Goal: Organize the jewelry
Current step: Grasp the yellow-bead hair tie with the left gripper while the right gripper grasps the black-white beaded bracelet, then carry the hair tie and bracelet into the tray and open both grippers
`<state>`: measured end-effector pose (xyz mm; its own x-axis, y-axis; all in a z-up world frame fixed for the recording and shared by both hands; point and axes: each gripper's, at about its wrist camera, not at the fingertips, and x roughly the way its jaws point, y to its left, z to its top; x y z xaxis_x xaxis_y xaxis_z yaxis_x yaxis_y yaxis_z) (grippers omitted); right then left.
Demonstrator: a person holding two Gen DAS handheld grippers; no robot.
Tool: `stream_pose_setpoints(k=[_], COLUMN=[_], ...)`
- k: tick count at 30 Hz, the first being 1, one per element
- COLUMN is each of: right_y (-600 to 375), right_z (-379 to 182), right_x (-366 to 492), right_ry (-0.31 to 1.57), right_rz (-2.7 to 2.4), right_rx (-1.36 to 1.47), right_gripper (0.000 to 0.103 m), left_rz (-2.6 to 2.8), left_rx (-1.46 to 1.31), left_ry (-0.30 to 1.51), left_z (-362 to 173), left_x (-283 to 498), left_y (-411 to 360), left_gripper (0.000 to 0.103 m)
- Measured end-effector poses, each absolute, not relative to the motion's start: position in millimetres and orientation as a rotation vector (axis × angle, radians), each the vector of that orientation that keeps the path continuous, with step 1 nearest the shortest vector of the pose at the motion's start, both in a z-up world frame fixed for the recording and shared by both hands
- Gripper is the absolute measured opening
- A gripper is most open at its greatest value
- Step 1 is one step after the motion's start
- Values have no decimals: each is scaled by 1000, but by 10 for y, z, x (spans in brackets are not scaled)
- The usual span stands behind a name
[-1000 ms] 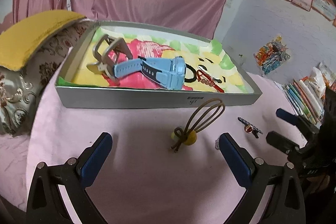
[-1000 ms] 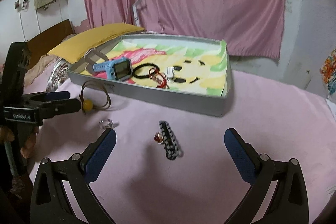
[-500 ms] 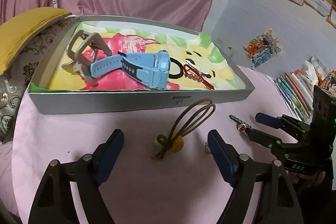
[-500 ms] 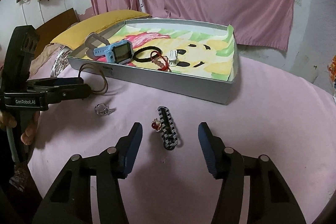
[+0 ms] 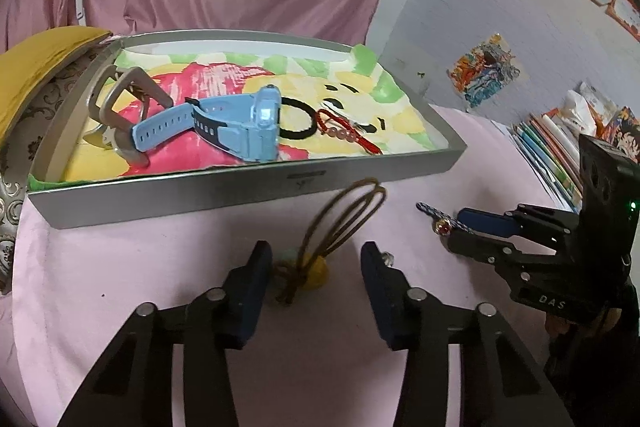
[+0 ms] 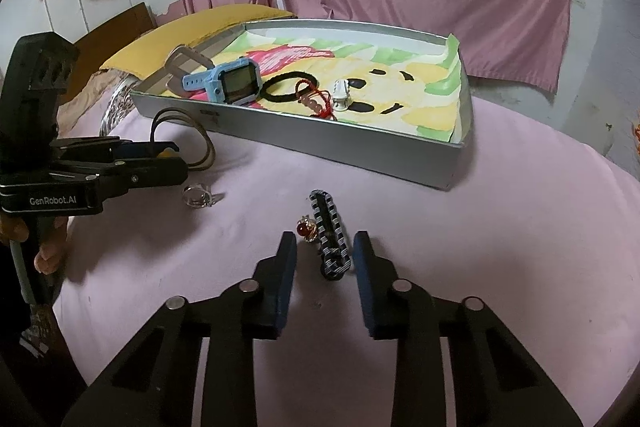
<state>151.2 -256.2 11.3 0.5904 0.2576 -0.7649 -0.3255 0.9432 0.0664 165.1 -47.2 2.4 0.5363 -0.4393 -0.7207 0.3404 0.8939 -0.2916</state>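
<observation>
Hair tie (image 5: 340, 227) and clip (image 6: 330, 233) near tray (image 5: 240, 189): left gripper (image 5: 316, 267), right gripper (image 6: 325, 253) closing round them, not gripping yet; next pinch, lift into tray

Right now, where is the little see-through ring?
In the right wrist view the clear ring lies on the pink cloth, left of the striped bracelet and just under the left gripper, outside the tray.

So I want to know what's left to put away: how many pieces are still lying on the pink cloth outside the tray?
3: the brown cord bracelet with a yellow bead, the clear ring, and the black-and-white braided piece with a red bead. Nothing else shows, though the grippers may hide some cloth.
</observation>
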Motion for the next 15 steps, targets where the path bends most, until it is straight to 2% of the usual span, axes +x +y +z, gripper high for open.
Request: stream_pose_setpoints(k=[5,7,11,13,15], right_y=[-2563,-2564,-2563,-2569,-2582], right_z=[114,115,112,106,104], right_x=[1512,1507,1508,1509,1502], right_ry=[879,879,879,878,879], right_rz=[337,337,335,323,322], right_rx=[-83,-81,-82,-88,-85], right_gripper=[23,23,23,14,14], left_rz=[-453,-435,-420,-414,-409], left_rx=[-85,-54,-26,-23,-26], left_ry=[898,900,905,905,906], left_z=[16,17,25,28,32], left_x=[1635,1636,1628,1616,1596], left_y=[-518,-552,-586,-592,-591], left_gripper=[32,25,25,25,25])
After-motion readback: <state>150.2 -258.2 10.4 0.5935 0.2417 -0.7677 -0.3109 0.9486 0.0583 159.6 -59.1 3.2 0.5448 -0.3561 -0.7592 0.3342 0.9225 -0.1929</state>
